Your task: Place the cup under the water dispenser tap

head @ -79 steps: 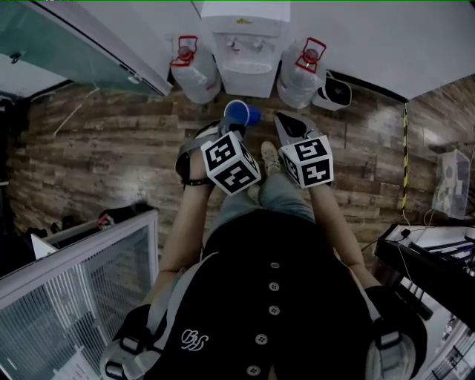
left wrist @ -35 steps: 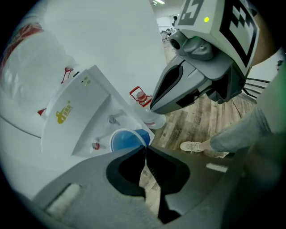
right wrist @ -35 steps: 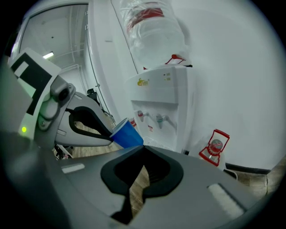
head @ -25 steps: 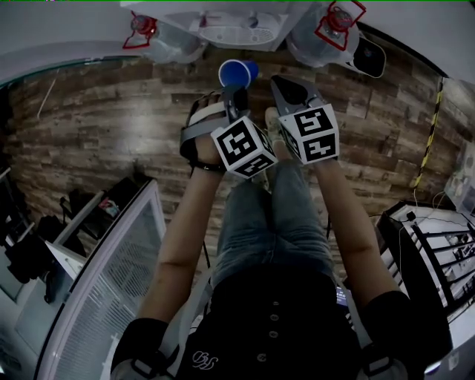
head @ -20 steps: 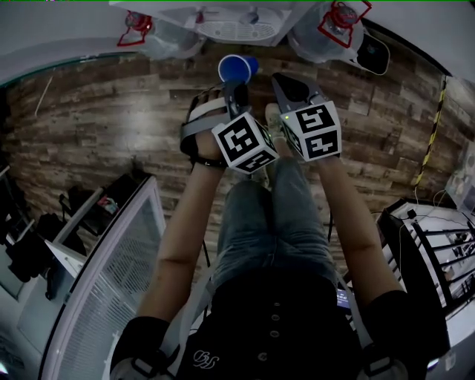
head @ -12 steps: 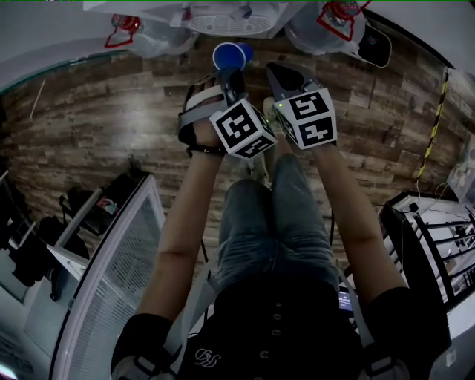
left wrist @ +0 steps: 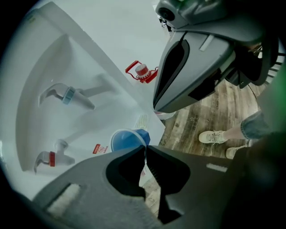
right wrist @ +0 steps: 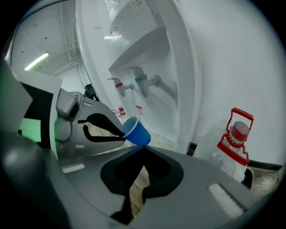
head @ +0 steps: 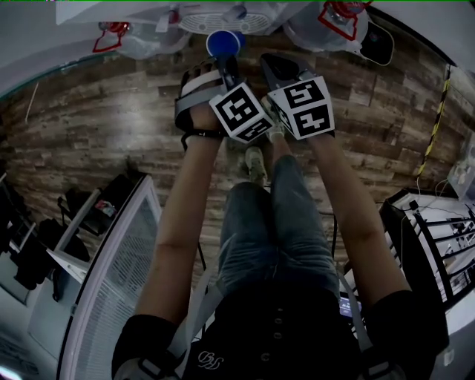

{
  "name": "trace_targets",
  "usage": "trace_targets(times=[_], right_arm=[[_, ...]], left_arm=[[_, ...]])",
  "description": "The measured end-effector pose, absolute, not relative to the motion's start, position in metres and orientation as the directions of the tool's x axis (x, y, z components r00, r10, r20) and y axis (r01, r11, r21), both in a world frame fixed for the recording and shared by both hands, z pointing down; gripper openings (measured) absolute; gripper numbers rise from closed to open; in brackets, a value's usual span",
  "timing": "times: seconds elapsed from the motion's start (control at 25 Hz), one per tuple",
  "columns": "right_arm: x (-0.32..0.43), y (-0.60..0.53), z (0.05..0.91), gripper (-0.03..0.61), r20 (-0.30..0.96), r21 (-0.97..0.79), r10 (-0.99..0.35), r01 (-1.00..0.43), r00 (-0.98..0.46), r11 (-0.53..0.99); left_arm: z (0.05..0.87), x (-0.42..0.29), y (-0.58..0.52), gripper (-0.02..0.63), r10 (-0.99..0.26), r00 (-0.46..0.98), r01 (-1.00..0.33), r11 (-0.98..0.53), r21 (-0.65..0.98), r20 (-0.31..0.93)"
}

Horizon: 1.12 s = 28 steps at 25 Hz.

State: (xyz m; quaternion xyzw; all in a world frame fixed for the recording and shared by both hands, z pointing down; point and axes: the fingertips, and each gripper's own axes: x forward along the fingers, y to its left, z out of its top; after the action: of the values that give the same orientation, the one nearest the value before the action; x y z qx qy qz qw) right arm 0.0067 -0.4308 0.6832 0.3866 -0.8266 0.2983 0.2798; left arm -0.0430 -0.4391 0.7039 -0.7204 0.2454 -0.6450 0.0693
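While left gripper (left wrist: 145,150) jaws pinch the cup (left wrist: 127,139), right gripper (right wrist: 144,146) jaws sit closed; dispenser (head: 245,22) mostly cropped.

Left claw (left wrist: 145,149) clamped tight, angled down — right claw (right wrist: 144,149) closed alongside.

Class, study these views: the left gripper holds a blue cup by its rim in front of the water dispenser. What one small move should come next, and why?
Probably carry the left gripper forward into the dispenser's recess. Its jaws pinch the rim of the blue cup, but the cup hangs short of the drip tray and is not beneath the blue tap or the red tap.
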Motion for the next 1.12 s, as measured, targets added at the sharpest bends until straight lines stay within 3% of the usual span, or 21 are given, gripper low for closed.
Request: trace_targets(times=[1.12], right_arm=[[0.038, -0.441, 0.719, -0.005, 0.718, -0.355, -0.463, -0.846, -0.52, 0.398]], left_arm=[[0.748, -0.027, -0.481, 0.029, -0.467, 0.041, -0.123, -0.88, -0.459, 0.883]])
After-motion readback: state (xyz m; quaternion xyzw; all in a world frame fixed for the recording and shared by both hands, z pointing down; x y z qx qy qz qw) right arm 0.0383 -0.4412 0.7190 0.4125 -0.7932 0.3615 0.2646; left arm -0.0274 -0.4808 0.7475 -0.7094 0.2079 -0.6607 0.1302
